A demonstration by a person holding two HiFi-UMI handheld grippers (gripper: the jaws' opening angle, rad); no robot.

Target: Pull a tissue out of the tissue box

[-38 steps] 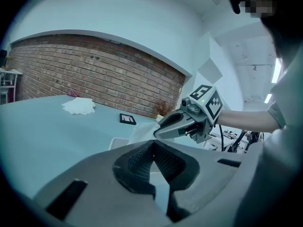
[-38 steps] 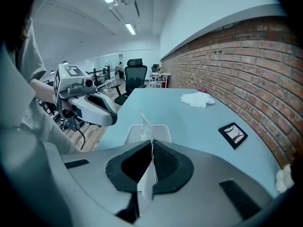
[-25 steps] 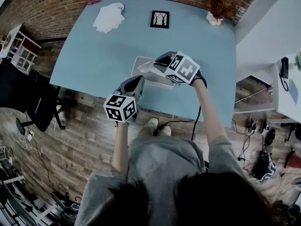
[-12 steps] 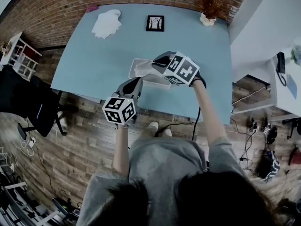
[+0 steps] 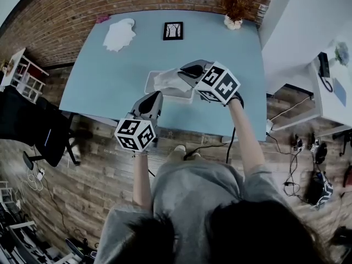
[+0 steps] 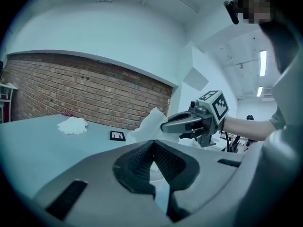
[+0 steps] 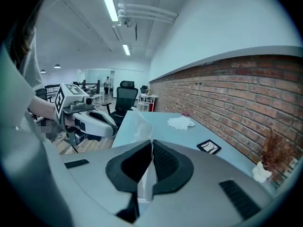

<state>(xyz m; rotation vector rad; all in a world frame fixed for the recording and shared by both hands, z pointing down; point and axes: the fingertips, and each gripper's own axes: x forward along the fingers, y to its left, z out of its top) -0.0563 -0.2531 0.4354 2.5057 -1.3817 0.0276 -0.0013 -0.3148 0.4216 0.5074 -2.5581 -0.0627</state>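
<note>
A pale tissue box (image 5: 154,89) lies on the blue table (image 5: 110,76) near its front edge. Above the box, a white tissue (image 5: 166,81) stands up from its opening, pinched in my right gripper (image 5: 181,73), which is shut on it. In the right gripper view the tissue (image 7: 140,122) runs through the closed jaws of that gripper (image 7: 151,143). My left gripper (image 5: 155,95) hovers at the box's front-left corner with its jaws together and nothing seen between them (image 6: 152,145). From the left gripper view, the tissue (image 6: 150,124) hangs off the right gripper's tip (image 6: 164,125); the box is hidden there.
A crumpled white tissue (image 5: 119,34) lies at the table's far left. A small framed picture (image 5: 172,31) and a potted dry plant (image 5: 235,7) stand along the back by the brick wall. A black office chair (image 5: 33,131) stands left of the table, a white desk (image 5: 324,54) to the right.
Both grippers have risen. The right one has drawn the tissue further up out of the box; the left one has lifted at the box's near corner.
</note>
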